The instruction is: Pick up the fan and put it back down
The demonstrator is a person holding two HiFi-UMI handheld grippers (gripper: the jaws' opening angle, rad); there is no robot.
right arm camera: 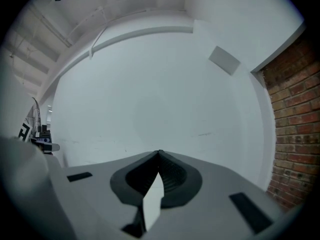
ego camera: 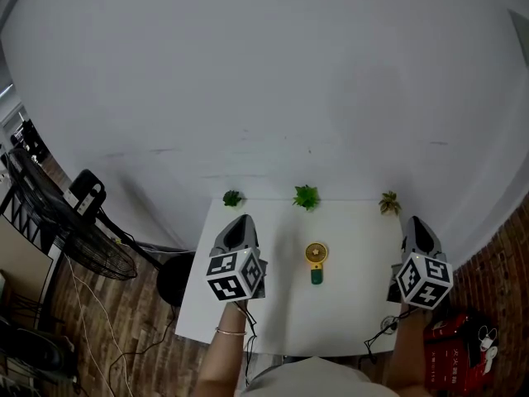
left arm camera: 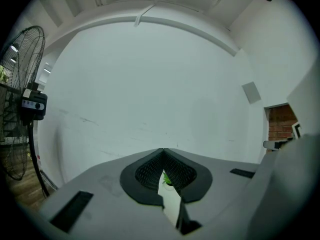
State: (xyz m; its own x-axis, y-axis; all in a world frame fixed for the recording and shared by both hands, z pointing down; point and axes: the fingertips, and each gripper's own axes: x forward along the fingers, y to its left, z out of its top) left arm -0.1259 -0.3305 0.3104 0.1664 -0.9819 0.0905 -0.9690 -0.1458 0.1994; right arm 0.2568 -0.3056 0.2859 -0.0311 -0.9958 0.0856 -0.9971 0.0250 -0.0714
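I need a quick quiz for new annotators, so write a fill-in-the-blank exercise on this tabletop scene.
1. The fan on the white table has a yellow head and a ____ handle.
2. Counting the middle plant, ____ small plants stand along the table's far edge.
3. The fan lies ____ the left gripper and the right gripper, touched by neither.
4. Both grippers hold nothing, and their jaws are ____.

Missing words: green; three; between; shut.

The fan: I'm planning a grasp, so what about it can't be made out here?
- Head view: fan tiny; blades and switch unreadable.
- Left gripper view: closed left gripper hides most of the table; fan unseen.
- Right gripper view: right gripper does likewise.
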